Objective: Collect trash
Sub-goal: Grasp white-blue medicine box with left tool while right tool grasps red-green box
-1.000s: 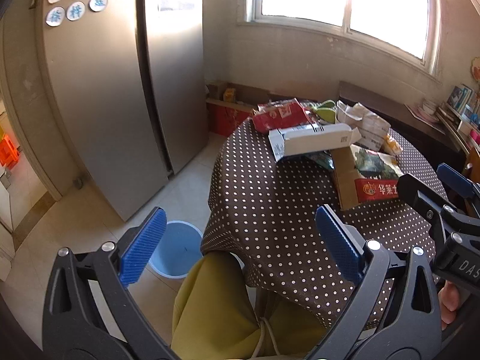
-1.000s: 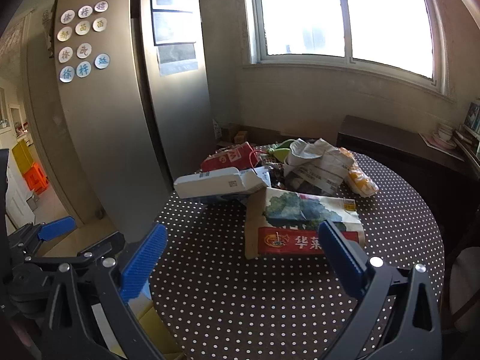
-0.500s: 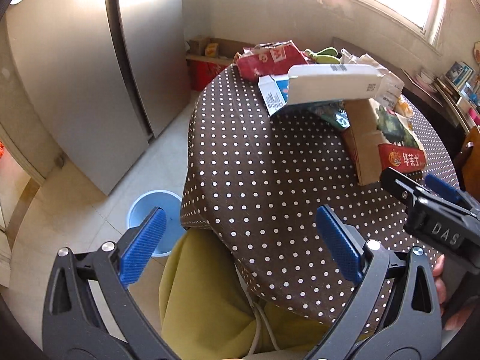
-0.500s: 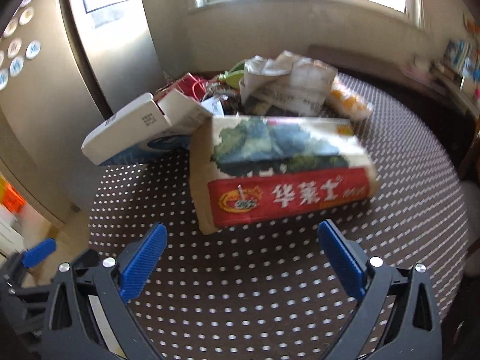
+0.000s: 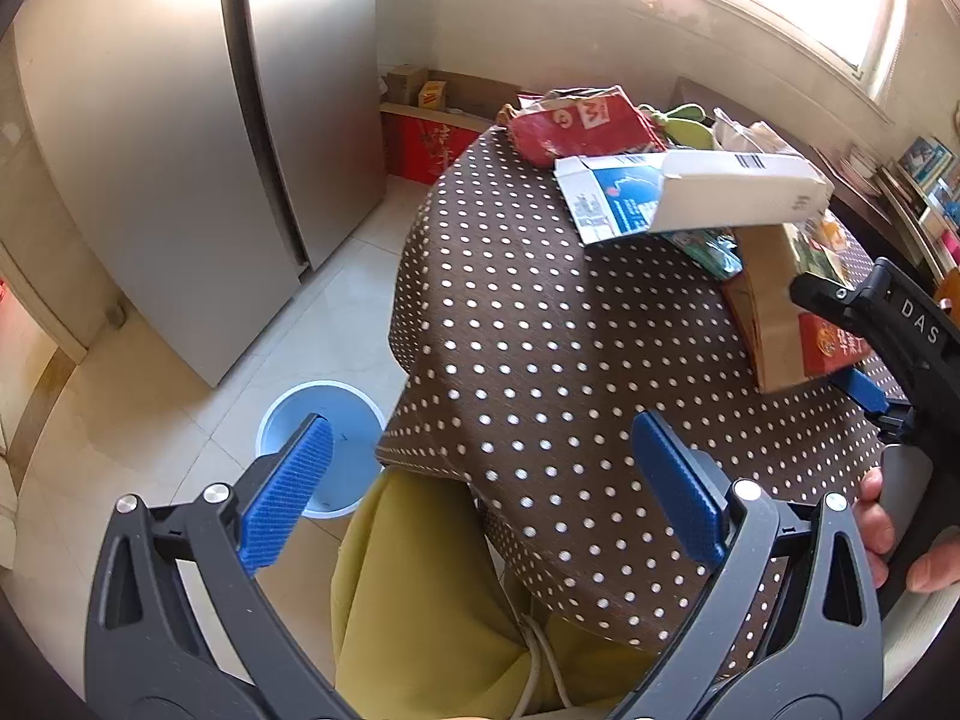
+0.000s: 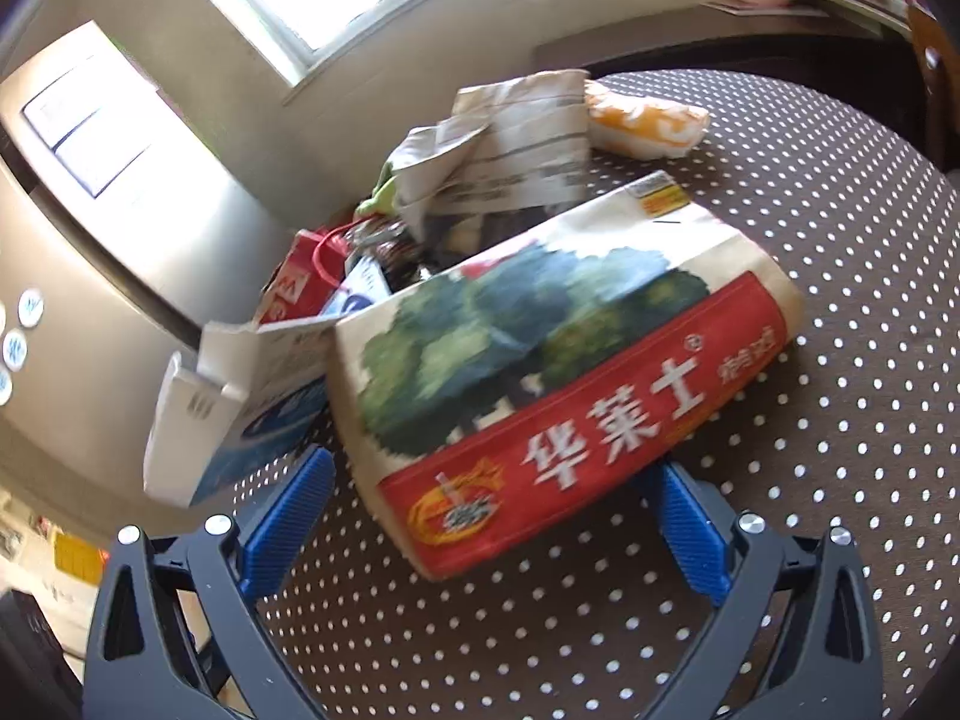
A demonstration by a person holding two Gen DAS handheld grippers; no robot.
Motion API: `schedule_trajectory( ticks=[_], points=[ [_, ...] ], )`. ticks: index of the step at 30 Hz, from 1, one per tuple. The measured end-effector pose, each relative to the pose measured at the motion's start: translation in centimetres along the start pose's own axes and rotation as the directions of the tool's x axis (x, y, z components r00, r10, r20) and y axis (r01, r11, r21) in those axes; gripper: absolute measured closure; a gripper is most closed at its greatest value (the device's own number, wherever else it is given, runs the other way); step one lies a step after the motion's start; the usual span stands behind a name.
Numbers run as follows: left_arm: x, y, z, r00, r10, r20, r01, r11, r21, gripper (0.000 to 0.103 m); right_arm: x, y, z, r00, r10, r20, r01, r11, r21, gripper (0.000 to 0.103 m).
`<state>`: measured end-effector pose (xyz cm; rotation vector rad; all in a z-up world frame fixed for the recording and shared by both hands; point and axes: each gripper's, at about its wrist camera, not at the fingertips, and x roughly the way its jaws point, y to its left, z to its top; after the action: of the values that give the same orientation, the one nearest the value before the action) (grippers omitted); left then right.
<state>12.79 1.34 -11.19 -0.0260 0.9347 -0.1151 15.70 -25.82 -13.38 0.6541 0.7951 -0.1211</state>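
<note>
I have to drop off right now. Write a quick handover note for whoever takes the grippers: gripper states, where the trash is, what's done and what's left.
Right gripper: open, empty, jaws straddling the near end of the brown paper bag with the red band, not yet closed on it.
Left gripper: open, empty, hovering over the near table edge.
Trash: the bag, white carton, red bag and crumpled paper all lie on the polka-dot table.
Blue bin: on the floor left of the table, looks empty.
Done: nothing binned.
Left: grip the bag, bin it, then the rest.
</note>
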Motion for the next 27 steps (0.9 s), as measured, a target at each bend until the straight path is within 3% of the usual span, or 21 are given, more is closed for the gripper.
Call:
schedule_trajectory(
  ticks=[2, 3, 5, 7, 10, 19, 23, 27],
  points=[
    [0.1, 0.1, 0.1, 1.000, 0.001, -0.004, -0.001, 1.000, -0.001, 0.006, 0.0, -0.7, 0.3, 1.000, 0.021, 0.004, -0.021, 0.999, 0.032, 0.047],
    [0.2, 0.2, 0.2, 1.000, 0.001, -0.006, -0.001, 1.000, -0.001, 0.006, -0.1, -1.1, 0.4, 0.999, 0.046, 0.006, -0.046, 0.998, 0.047, 0.051],
    [0.3, 0.1, 0.2, 1.000, -0.003, -0.010, 0.003, 1.000, 0.000, 0.006, -0.6, -1.5, 0.4, 0.995, 0.094, 0.020, -0.095, 0.994, 0.049, 0.077],
    [0.3, -0.2, 0.3, 1.000, -0.007, -0.007, 0.007, 1.000, 0.003, 0.006, -1.7, -1.2, 0.6, 0.993, 0.098, 0.063, -0.099, 0.995, 0.007, 0.088],
    [-0.1, -1.0, 0.5, 1.000, -0.016, 0.011, 0.015, 1.000, 0.019, 0.006, -3.4, -0.3, 0.6, 0.991, 0.056, 0.122, -0.045, 0.995, -0.094, 0.092],
    [-1.0, -3.7, 1.8, 0.991, -0.113, 0.065, 0.107, 0.991, 0.085, 0.006, -6.8, 0.4, 0.5, 0.966, -0.019, 0.257, 0.078, 0.972, -0.220, 0.092],
    [0.6, -4.4, 2.2, 0.988, -0.155, -0.002, 0.155, 0.984, 0.091, 0.006, -7.6, -0.1, 0.7, 0.960, -0.034, 0.278, 0.103, 0.966, -0.236, 0.092],
    [1.7, -4.0, 2.1, 0.973, -0.217, -0.075, 0.219, 0.976, 0.015, 0.006, -7.8, -0.7, 0.8, 0.957, -0.070, 0.281, 0.139, 0.962, -0.235, 0.092]
  ],
)
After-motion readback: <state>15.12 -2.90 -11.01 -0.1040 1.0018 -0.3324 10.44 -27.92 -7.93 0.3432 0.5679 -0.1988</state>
